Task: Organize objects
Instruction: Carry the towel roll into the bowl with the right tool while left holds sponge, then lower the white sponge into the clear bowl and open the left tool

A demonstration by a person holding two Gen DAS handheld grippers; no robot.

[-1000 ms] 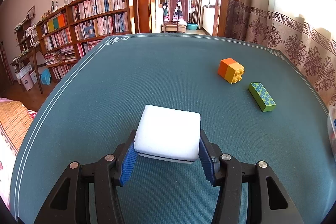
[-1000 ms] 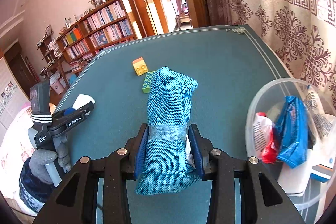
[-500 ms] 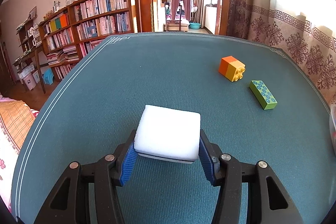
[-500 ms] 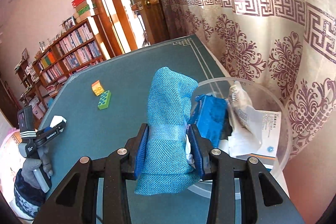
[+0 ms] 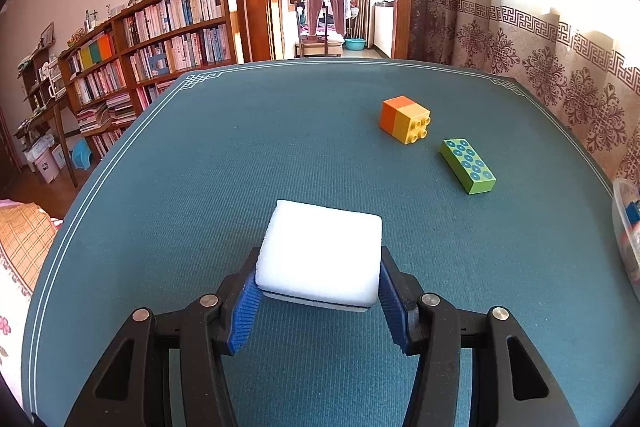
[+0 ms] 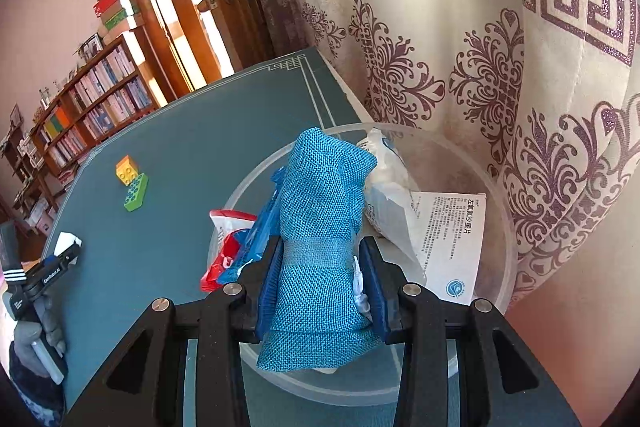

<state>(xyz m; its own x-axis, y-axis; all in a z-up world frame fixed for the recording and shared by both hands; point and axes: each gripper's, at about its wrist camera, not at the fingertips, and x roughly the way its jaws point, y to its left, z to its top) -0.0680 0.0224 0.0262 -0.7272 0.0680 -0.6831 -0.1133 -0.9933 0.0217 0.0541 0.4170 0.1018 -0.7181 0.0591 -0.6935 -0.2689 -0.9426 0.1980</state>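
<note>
Across the green table, the tidying looks roughly half done, judging by what sits where. At the table's right edge the clear round bin already holds a printed leaflet, a white bag and red-and-blue packets. Over that bin hangs the right gripper, its pads pressed together on a folded blue woven cloth (the cloth stands up between the fingers, its top above the bin's contents), so dropping it in seems the step in hand.

Left to sort, as I read it: the white foam block pinched in the left gripper, held low over the table's near part and well apart from the bin, then the green brick and the orange-and-yellow brick, which lie near each other toward the table's far right.

Nothing blocks the cloth's way down except the pile already inside; it may perch on the packets instead of settling. Close behind the bin hangs a patterned curtain, which a wide swing could brush. A bookshelf stands well off to the left.
</note>
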